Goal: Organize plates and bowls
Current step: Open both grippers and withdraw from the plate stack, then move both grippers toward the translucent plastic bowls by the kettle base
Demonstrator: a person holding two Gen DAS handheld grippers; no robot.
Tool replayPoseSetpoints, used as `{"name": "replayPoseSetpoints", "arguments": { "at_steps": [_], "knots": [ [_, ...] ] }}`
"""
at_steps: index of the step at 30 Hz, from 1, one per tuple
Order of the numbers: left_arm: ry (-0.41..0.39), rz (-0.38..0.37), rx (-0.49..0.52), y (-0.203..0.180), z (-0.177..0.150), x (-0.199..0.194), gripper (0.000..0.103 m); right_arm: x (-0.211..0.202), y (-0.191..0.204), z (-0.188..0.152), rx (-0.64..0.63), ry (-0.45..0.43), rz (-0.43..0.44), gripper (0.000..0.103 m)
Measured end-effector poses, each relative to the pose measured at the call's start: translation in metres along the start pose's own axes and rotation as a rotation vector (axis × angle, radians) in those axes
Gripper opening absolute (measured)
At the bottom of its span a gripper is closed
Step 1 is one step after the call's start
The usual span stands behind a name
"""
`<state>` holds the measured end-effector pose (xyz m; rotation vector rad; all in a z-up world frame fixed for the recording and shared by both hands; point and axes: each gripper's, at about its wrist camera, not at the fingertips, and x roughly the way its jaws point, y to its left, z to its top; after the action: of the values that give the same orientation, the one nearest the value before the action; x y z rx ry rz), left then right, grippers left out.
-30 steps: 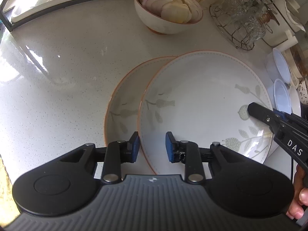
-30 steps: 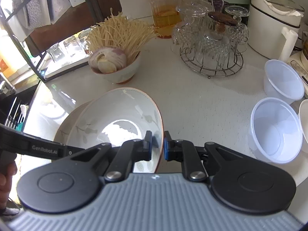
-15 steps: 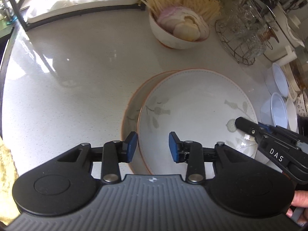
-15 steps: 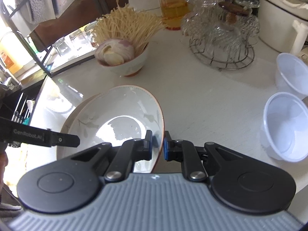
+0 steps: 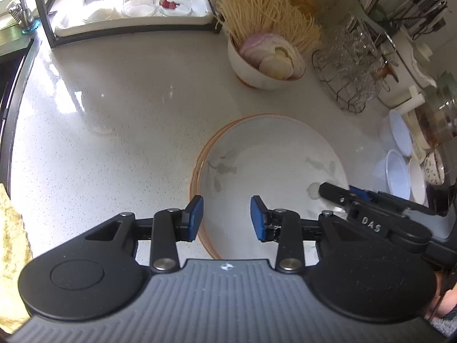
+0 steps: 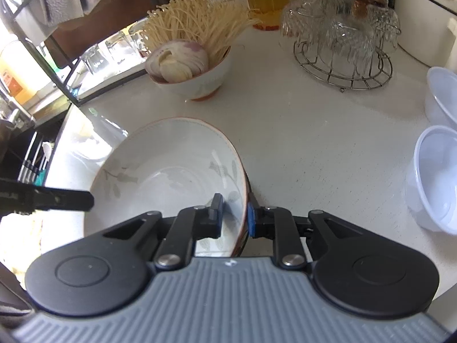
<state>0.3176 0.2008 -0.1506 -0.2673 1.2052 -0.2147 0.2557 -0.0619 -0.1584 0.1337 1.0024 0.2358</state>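
Right wrist view: right gripper is pinching upper plate rim, seemingly nested on lower plate | left gripper is hovering spread | next: release, withdraw.

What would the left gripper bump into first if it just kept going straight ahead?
Probably the top plate: the open left gripper points across its near rim. Depth is unclear, so it might pass just above.

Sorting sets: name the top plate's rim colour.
Orange rim on the top plate; clearest in left wrist view.
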Motion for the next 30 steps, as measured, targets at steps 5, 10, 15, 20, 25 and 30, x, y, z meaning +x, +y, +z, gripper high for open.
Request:
{"name": "replayPoseSetpoints", "arguments": {
  "at_steps": [5, 10, 15, 20, 25, 30],
  "knots": [
    [-0.038, -0.023, 0.008, -0.001, 0.001, -0.01, 0.041, -0.003, 0.0, 0.001, 0.021, -0.011, -0.005, 0.021],
    [-0.089, -0.037, 0.038, -0.007, 0.004, -0.027, 0.042, -0.019, 0.0, 0.004, 0.055, -0.064, -0.009, 0.033],
    [-0.142, -0.071, 0.069, -0.015, 0.009, -0.05, 0.042, -0.047, 0.005, 0.012, 0.066, -0.14, -0.021, 0.033],
    [-0.231, -0.113, 0.105, -0.027, 0.013, -0.085, 0.043, -0.086, 0.015, 0.021, 0.093, -0.217, -0.012, 0.033],
    [-0.266, -0.16, 0.121, -0.036, 0.017, -0.114, 0.043, -0.126, 0.029, 0.026, 0.128, -0.295, -0.011, 0.033],
    [-0.275, -0.17, 0.196, -0.048, 0.01, -0.13, 0.043, -0.151, 0.044, 0.025, 0.114, -0.353, -0.052, 0.033]
  ]
}}
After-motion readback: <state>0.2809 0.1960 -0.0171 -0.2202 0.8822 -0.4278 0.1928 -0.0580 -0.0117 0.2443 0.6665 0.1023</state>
